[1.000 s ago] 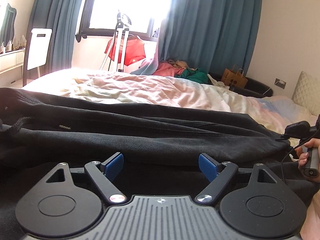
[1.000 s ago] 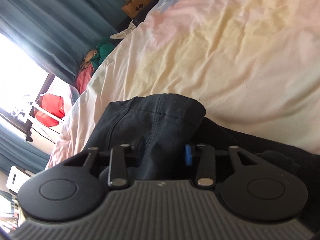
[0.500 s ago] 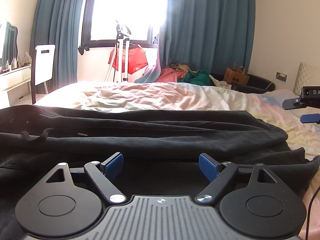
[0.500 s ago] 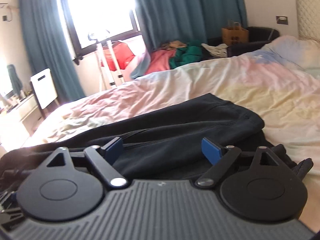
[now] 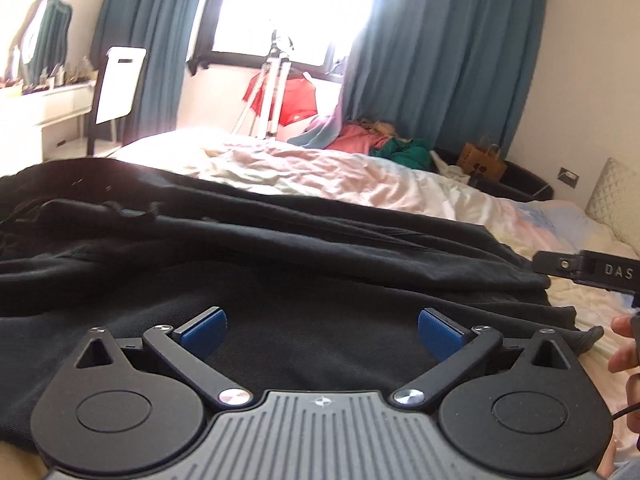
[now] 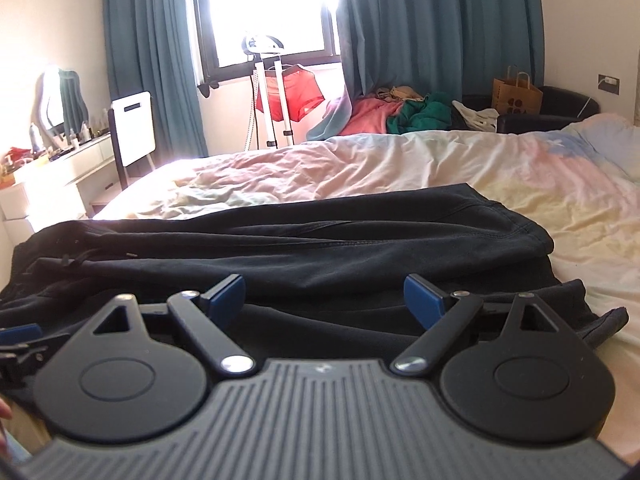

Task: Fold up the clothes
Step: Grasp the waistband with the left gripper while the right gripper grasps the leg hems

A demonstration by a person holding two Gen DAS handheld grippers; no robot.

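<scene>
Black drawstring trousers point(image 5: 280, 248) point(image 6: 320, 240) lie folded lengthwise across the near edge of the bed, waistband and cord at the left. My left gripper point(image 5: 320, 330) hovers over the middle of the cloth, open, with nothing between its blue pads. Above the same garment my right gripper point(image 6: 324, 298) is also open and empty, a little nearer the hem end. The right gripper's body point(image 5: 588, 270) and the hand holding it show at the right edge of the left wrist view. A blue pad of the left gripper point(image 6: 16, 334) peeks in at the left of the right wrist view.
A rumpled pastel duvet point(image 6: 400, 168) covers the bed beyond the trousers. At the far side are a clothes pile point(image 6: 400, 114), a garment steamer stand point(image 6: 272, 100), a paper bag point(image 6: 516, 96) on a dark seat, and a white desk point(image 6: 60, 172) at left.
The right gripper has let go of the trouser hem it held a second ago and drawn back, open. The left gripper has lifted slightly and tilted; it stays open.
</scene>
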